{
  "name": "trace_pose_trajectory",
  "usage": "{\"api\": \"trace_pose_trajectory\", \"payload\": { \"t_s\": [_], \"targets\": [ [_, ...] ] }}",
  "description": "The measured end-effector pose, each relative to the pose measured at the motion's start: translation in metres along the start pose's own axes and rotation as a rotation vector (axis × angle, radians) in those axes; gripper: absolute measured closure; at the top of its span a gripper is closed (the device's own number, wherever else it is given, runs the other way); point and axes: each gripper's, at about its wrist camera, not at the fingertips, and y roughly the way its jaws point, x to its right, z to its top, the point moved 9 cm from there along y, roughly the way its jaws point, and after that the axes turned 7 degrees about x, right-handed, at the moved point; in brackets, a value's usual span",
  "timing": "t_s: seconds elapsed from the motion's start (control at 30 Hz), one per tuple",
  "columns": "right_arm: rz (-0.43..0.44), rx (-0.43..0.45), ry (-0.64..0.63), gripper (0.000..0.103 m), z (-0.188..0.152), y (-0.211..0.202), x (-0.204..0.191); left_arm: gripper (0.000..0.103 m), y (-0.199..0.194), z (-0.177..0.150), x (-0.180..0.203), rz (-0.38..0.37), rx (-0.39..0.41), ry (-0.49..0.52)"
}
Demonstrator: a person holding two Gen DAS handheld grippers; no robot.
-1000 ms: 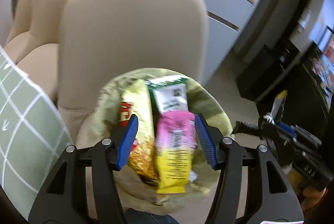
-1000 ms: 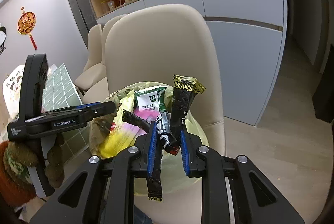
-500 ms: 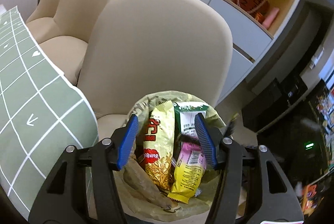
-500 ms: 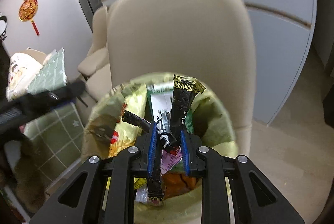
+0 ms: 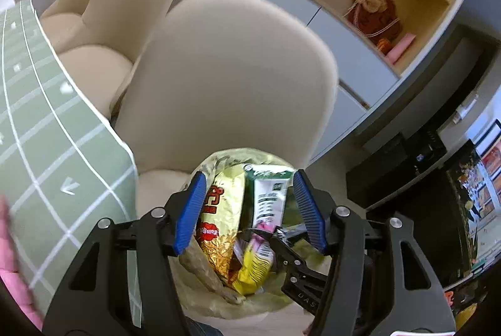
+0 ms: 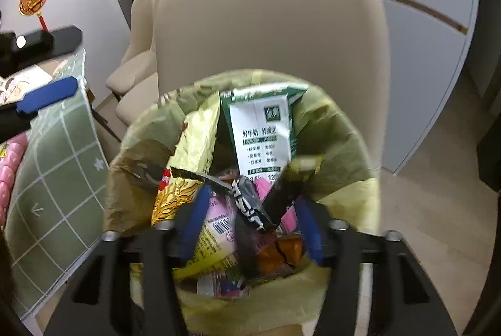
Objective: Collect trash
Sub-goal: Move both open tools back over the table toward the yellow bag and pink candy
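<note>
1. The right gripper [image 6: 250, 220], low in the middle of its own view, is over the mouth of the trash bag [image 6: 350, 148], and its jaws are opening at this moment. A second ago they were clamped tight on the black wrapper [image 6: 275, 204]; now the blue pads have spread and the wrapper sits loose between them, blurred, apparently dropping.

2. That black wrapper lies at the lower middle of the frame on top of the pile already in the bag: a gold snack packet [image 6: 194, 142] to the left, a green and white packet [image 6: 266, 132] standing up at centre, and a pink and yellow packet [image 6: 216, 229] below.

3. The bag fills more of the right wrist view than it did a second ago, so the gripper has come down closer to it.

4. The left gripper [image 5: 250, 211] hangs at the bottom centre of its view with its jaws standing well apart and nothing between them; the bag's contents show through the gap. It has lifted away a little.

5. To my eye this piece of trash counts as delivered; the table cloth [image 5: 47, 164] at the left edge is probably where the next piece would come from.
</note>
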Motion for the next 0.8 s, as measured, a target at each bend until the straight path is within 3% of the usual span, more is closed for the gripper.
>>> {"api": "trace_pose_trajectory", "payload": {
  "t_s": [0.13, 0.27, 0.57, 0.63, 0.8],
  "targets": [
    [0.011, 0.071, 0.009, 0.049, 0.012, -0.039, -0.001, 0.047, -0.036, 0.001, 0.0, 0.021, -0.002, 0.071],
    [0.065, 0.141, -0.006, 0.049, 0.024, -0.082, -0.021, 0.047, -0.074, -0.007, -0.026, 0.082, -0.017, 0.14],
    [0.192, 0.158, -0.161, 0.049, 0.019, -0.131, -0.131, 0.047, -0.168, -0.036, -0.155, 0.223, -0.077, 0.149],
    [0.23, 0.163, -0.173, 0.049, 0.017, -0.138, -0.159, 0.047, -0.191, -0.038, -0.192, 0.292, -0.078, 0.159],
    [0.3, 0.139, -0.242, 0.049, 0.013, -0.134, -0.232, 0.047, -0.224, -0.04, -0.245, 0.35, -0.088, 0.141]
  ]
}}
